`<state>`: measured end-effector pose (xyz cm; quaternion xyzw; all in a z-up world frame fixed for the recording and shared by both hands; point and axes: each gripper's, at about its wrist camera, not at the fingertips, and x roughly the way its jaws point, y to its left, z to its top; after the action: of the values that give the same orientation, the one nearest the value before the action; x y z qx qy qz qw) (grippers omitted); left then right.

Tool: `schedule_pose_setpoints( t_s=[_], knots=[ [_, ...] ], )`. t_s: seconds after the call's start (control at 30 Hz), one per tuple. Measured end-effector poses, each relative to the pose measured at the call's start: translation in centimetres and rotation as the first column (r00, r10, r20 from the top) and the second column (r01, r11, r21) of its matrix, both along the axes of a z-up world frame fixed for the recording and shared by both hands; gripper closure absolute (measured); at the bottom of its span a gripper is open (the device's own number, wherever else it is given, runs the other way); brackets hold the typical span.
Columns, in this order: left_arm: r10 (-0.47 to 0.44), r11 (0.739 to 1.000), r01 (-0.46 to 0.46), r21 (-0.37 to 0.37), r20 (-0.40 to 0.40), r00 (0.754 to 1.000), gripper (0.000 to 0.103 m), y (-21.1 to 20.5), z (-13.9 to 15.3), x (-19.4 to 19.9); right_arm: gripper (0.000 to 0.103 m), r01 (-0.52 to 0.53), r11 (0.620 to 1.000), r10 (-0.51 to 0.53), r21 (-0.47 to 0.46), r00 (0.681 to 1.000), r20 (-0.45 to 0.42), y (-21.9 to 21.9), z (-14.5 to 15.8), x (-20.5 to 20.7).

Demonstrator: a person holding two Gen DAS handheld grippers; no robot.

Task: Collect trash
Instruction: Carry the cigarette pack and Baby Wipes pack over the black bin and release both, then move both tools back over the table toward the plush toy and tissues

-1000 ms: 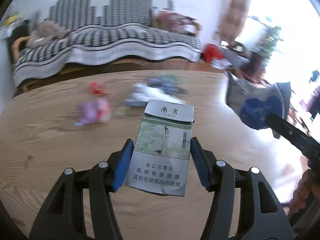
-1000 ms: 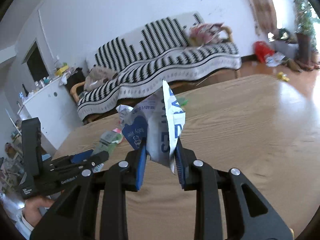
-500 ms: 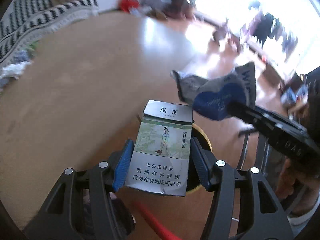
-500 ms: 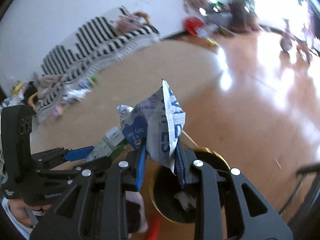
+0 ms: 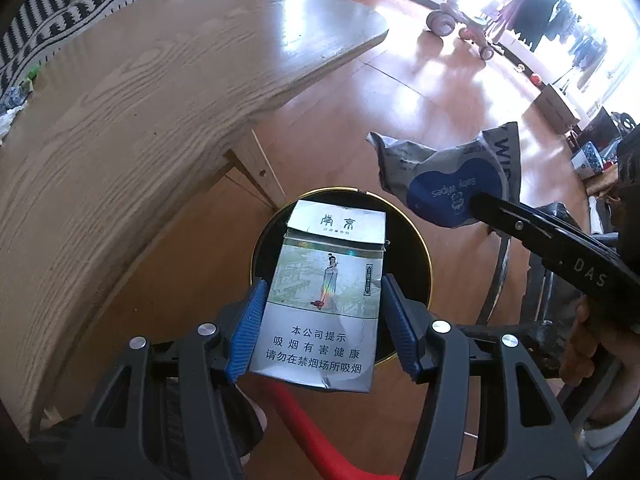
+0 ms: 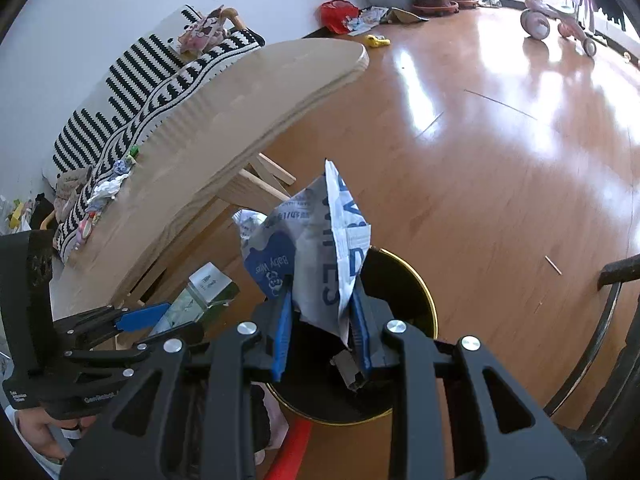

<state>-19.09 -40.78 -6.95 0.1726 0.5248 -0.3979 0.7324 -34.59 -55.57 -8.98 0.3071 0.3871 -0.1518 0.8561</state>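
My left gripper [image 5: 322, 322] is shut on a silver and green cigarette pack [image 5: 325, 296] and holds it over a round black bin with a gold rim [image 5: 427, 264] on the floor. My right gripper [image 6: 320, 312] is shut on a crumpled blue and white baby wipes wrapper [image 6: 316, 248], also above the bin [image 6: 424, 296]. The wrapper [image 5: 452, 184] and right gripper show at the right in the left wrist view. The left gripper with the pack [image 6: 200, 292] shows at lower left in the right wrist view.
The wooden table [image 5: 120, 120] stands to the left of the bin, its leg [image 5: 260, 172] beside the rim. More trash [image 6: 106, 190] lies on the table's far end. A red handle [image 5: 316, 440] lies below. A striped sofa [image 6: 152, 76] and a tricycle [image 6: 556, 24] stand beyond.
Both grippers have swung off the tabletop, to the right and down, carrying their items. They now hang over the floor bin, closer to it than half a second ago.
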Motion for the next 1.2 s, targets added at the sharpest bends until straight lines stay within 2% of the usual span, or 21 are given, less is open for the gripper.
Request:
schedule_pose_setpoints(
  t_s=[0.13,0.17,0.2,0.23,0.27,0.3,0.37,0.43,0.53,0.67,0.73,0.8,0.9,0.93,1.03,1.07,1.13,1.2],
  knots=[
    [-0.035,0.999,0.034,0.008,0.025,0.999,0.046,-0.7,0.1,-0.6,0.073,0.006,1.000,-0.006,0.018,1.000,-0.007,-0.3,-0.3,0.6],
    [-0.029,0.999,0.028,0.024,0.049,0.998,0.041,-0.7,0.1,-0.8,0.064,0.017,0.999,-0.017,0.030,1.000,-0.003,-0.5,-0.2,0.7],
    [-0.019,0.999,0.016,0.040,0.075,0.997,0.021,-0.7,0.1,-0.9,0.052,0.027,0.999,-0.027,0.039,1.000,0.004,-0.7,0.1,0.7],
    [-0.008,1.000,0.005,0.031,0.097,0.995,0.006,-0.4,0.3,-1.0,0.019,0.041,0.998,-0.041,0.044,0.999,0.013,-1.0,0.4,0.6],
    [-0.009,1.000,0.008,0.010,0.103,0.995,0.006,-0.2,0.5,-1.0,0.006,0.055,0.997,-0.057,0.046,0.998,0.030,-1.2,0.8,0.5],
    [-0.022,1.000,0.022,0.000,0.095,0.995,0.006,-0.1,0.7,-1.1,0.006,0.067,0.997,-0.070,0.048,0.996,0.051,-1.4,1.4,0.5],
    [-0.073,0.997,0.073,0.011,0.027,0.997,0.006,-0.2,0.6,-0.8,0.006,0.075,0.997,-0.077,0.036,0.995,0.061,-1.6,2.3,0.7],
    [-0.070,0.997,0.071,0.009,-0.011,0.997,0.006,0.5,0.9,-0.1,0.006,0.091,0.996,-0.091,0.004,0.994,0.063,-1.6,3.1,0.9],
    [-0.006,0.999,0.007,-0.042,0.034,0.999,0.006,2.6,2.9,1.0,0.006,0.085,0.995,-0.081,-0.056,0.995,0.057,-0.9,4.0,1.5],
    [0.147,0.984,-0.132,-0.121,0.123,0.981,0.006,8.1,6.9,4.1,0.006,0.011,0.993,-0.007,-0.121,0.999,0.035,1.7,4.4,4.0],
    [0.255,0.960,-0.232,-0.156,0.148,0.955,0.006,12.3,8.5,6.6,0.006,-0.039,0.991,0.044,-0.127,0.998,0.042,3.0,4.7,5.9],
    [0.351,0.932,-0.326,-0.159,0.170,0.921,0.006,16.0,9.5,9.0,0.006,-0.108,0.985,0.116,-0.133,0.991,0.060,4.9,5.4,8.7],
    [0.502,0.864,-0.483,-0.143,0.182,0.845,0.006,23.4,10.4,12.9,0.006,-0.199,0.967,0.215,-0.159,0.972,0.093,8.0,6.8,13.8],
    [0.559,0.829,-0.542,-0.141,0.178,0.810,0.006,26.4,10.7,14.6,0.006,-0.234,0.957,0.255,-0.171,0.960,0.113,9.4,7.6,16.1],
    [0.669,0.743,-0.653,-0.145,0.181,0.721,0.006,32.1,11.8,18.7,0.006,-0.303,0.935,0.334,-0.185,0.928,0.165,12.5,9.4,21.2],
    [0.688,0.725,-0.673,-0.145,0.186,0.701,0.006,32.9,12.2,19.9,0.006,-0.330,0.924,0.365,-0.195,0.912,0.188,13.8,10.2,23.2],
    [0.710,0.703,-0.698,-0.136,0.193,0.677,0.006,35.0,12.2,22.4,0.006,-0.373,0.899,0.421,-0.229,0.881,0.218,16.5,11.6,27.0],
    [0.710,0.702,-0.701,-0.124,0.196,0.676,0.006,36.2,11.7,24.7,0.006,-0.401,0.878,0.459,-0.263,0.861,0.218,18.6,12.4,30.2]
  ],
)
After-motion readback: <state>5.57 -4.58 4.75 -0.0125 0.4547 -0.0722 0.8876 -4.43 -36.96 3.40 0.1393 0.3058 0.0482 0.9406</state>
